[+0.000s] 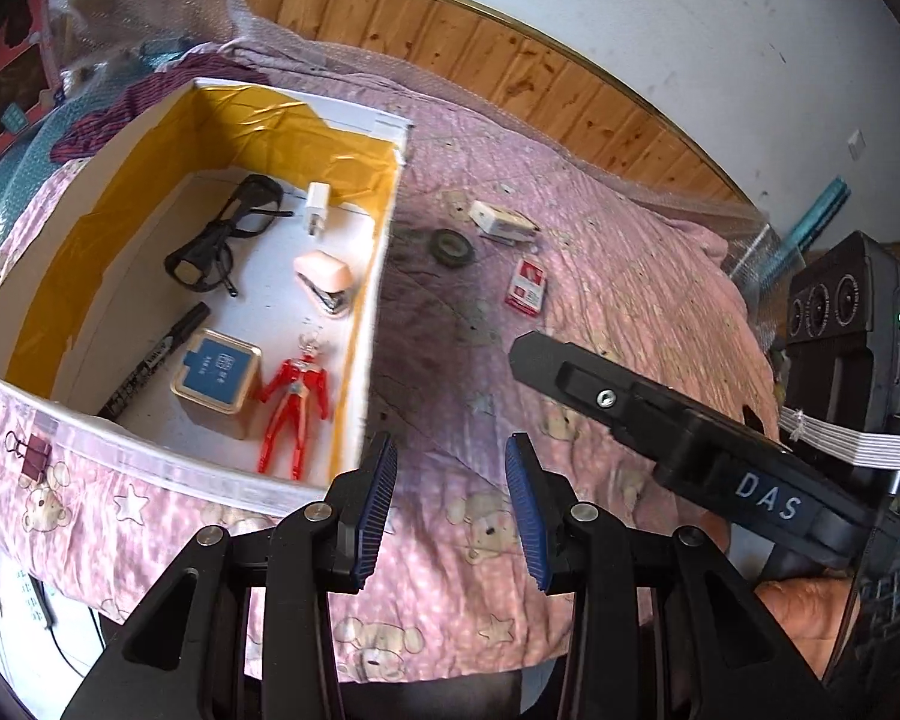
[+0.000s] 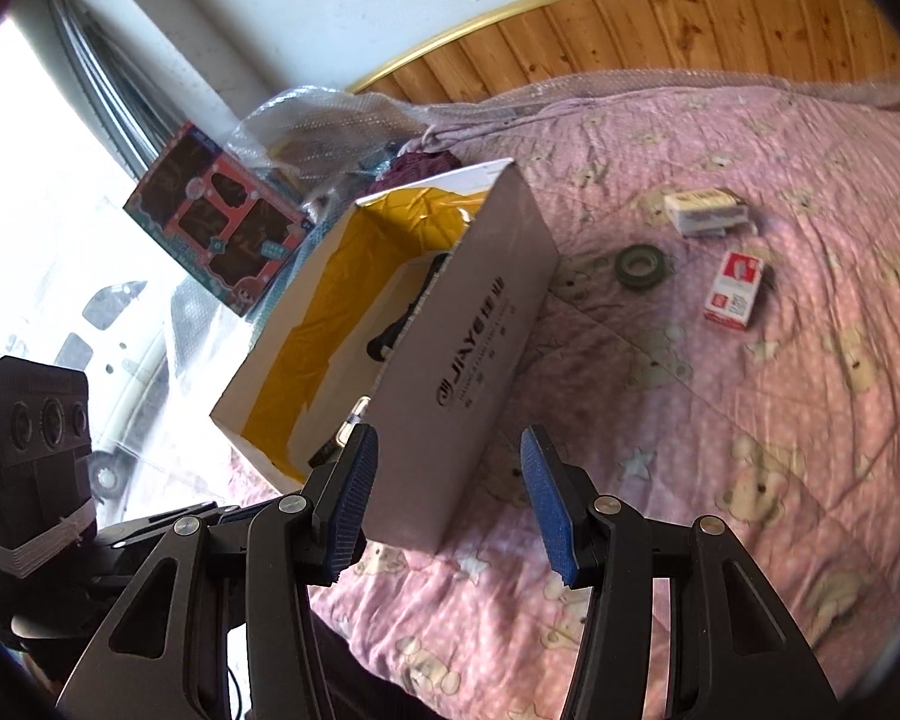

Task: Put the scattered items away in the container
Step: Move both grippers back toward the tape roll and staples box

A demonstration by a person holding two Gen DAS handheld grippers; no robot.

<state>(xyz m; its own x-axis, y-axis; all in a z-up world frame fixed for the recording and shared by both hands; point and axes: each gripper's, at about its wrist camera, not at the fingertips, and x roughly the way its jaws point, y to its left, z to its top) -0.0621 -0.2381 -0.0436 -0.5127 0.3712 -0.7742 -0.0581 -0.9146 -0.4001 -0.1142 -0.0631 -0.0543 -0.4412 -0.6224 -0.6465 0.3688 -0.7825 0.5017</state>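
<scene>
Both our left gripper (image 1: 451,507) and right gripper (image 2: 448,504) have jaws spread, holding nothing. The box (image 1: 384,228) lies left; tape roll (image 2: 641,263), red packet (image 2: 734,289) and white packet (image 2: 703,211) lie far right on the bed (image 2: 750,450). The soft quilt could let the flat packets slip from our pinch.

Left hand-held gripper (image 1: 451,504) agape, right hand-held gripper (image 2: 448,504) agape

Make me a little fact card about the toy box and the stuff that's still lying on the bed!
container: open cardboard box on the pink bedspread
in the box: red figure, glasses, white charger, pink stapler, black marker, blue-lidded tin
still out: tape roll, red-and-white pack, small white box
left gripper: open, empty
right gripper: open, empty
</scene>
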